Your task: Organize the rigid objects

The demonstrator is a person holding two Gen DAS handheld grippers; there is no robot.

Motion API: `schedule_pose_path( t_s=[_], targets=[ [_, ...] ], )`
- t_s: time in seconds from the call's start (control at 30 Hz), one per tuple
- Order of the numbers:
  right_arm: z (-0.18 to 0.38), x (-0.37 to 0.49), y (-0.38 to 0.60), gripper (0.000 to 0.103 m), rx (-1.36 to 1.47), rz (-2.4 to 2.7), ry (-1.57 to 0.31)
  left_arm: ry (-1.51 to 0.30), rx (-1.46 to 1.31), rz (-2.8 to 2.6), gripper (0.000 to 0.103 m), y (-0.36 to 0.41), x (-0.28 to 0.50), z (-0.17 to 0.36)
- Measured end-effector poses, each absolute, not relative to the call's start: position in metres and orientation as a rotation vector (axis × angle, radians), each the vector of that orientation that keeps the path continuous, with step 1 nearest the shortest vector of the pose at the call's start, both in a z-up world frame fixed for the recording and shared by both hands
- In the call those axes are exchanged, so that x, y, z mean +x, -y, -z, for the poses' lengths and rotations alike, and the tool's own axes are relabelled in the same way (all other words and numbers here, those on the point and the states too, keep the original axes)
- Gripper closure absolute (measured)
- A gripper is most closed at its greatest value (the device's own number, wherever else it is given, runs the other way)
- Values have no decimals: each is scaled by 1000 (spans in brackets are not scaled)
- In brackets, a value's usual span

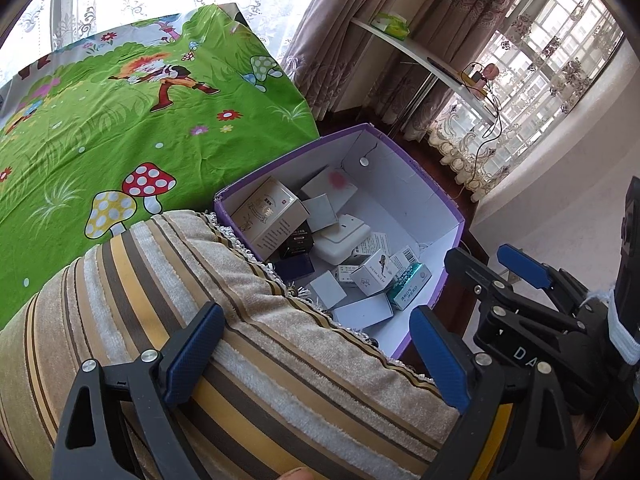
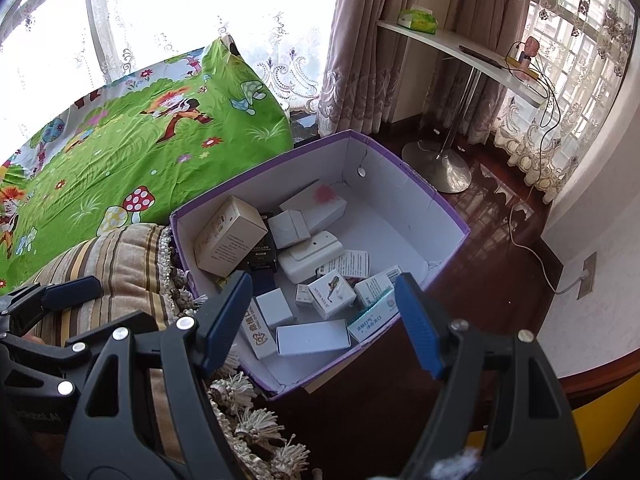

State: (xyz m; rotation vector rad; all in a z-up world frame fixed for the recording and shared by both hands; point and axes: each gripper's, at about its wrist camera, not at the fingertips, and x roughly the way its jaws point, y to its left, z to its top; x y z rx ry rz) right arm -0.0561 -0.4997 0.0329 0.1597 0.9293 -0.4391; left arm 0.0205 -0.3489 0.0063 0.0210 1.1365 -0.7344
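Round table base [image 2: 438, 170] (right wrist only), purple box [image 2: 420, 188], wall socket [image 2: 588, 276]

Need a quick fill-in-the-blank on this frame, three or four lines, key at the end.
1. The small cartons lie inside a box whose outside is coloured ____.
2. Beside that box lies a ____ cushion with a fringe.
3. The sheet is printed with spotted ____.
4. Nothing sits between the fingers of the right gripper, so it is ____.

Missing words: purple; striped; mushrooms; open
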Motion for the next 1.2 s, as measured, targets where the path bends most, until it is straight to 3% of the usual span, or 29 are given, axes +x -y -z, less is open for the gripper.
schedule_pose_path(
  t_s=[1.2],
  targets=[
    [-31,-54,504,26,168,432,-935,-1137,24,733,8,349,21,-6]
  ],
)
